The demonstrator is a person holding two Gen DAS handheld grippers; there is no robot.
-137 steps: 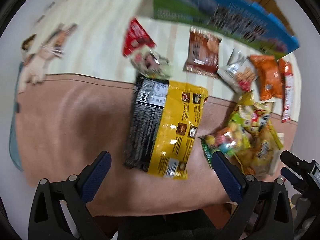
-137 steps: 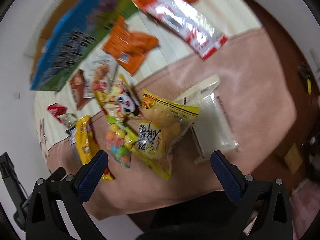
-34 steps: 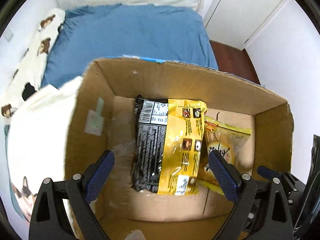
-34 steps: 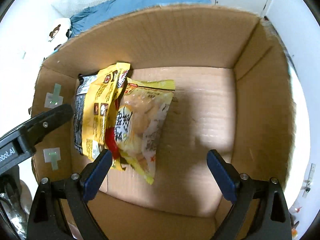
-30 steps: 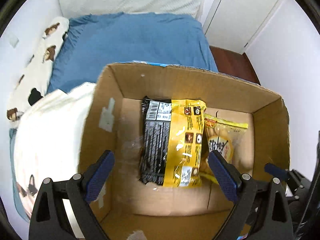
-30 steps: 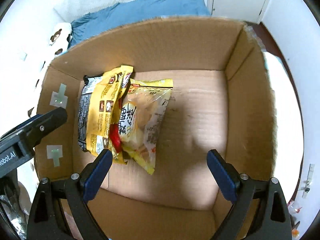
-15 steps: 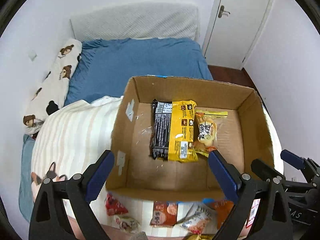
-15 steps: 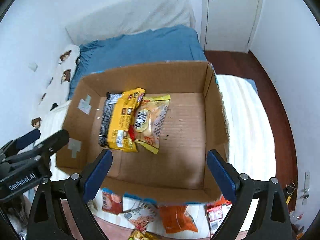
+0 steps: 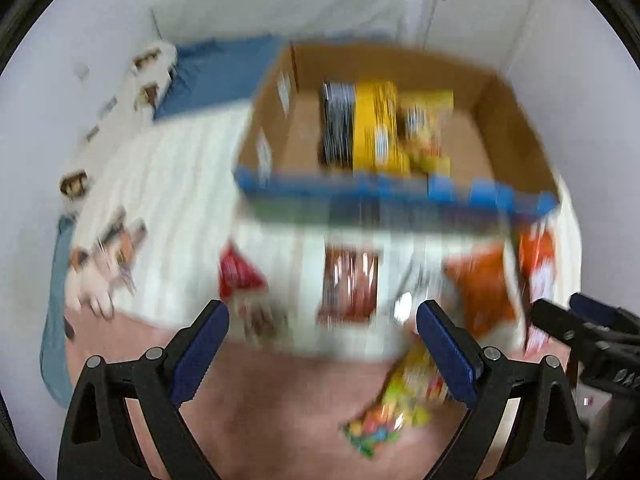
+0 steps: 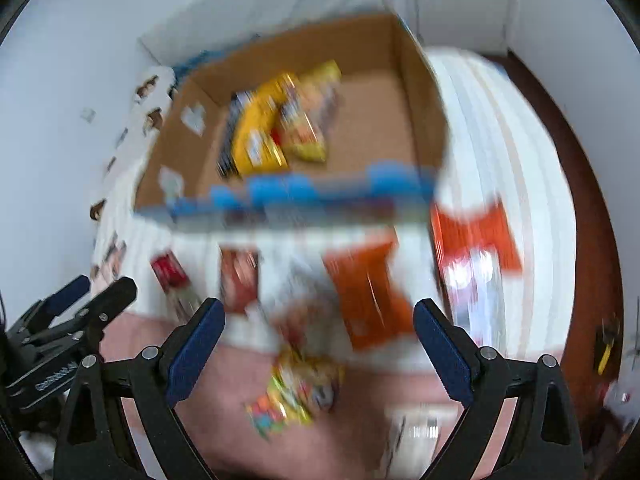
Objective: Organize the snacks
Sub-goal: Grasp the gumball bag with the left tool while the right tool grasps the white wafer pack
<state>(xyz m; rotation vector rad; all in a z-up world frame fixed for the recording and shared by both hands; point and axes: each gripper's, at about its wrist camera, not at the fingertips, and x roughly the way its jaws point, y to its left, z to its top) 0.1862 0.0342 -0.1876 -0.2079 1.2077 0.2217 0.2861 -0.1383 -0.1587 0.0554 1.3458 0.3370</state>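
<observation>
Both tongs, left (image 9: 322, 344) and right (image 10: 319, 340), gape wide and empty, level above loose snacks (image 10: 362, 292), pointing toward the box (image 9: 508, 120) on the bed.

Both views are smeared by motion blur, so no print can be read on the packets (image 9: 352, 284) lying in front of the cardboard box (image 9: 516, 120), and their outlines run together. The two yellow bags (image 10: 276, 128) inside the box are partly hidden behind its near blue-edged wall. A pale packet (image 10: 416, 436) is cut off at the bottom of the right wrist view. The small objects (image 10: 606, 344) on the floor cannot be made out.
</observation>
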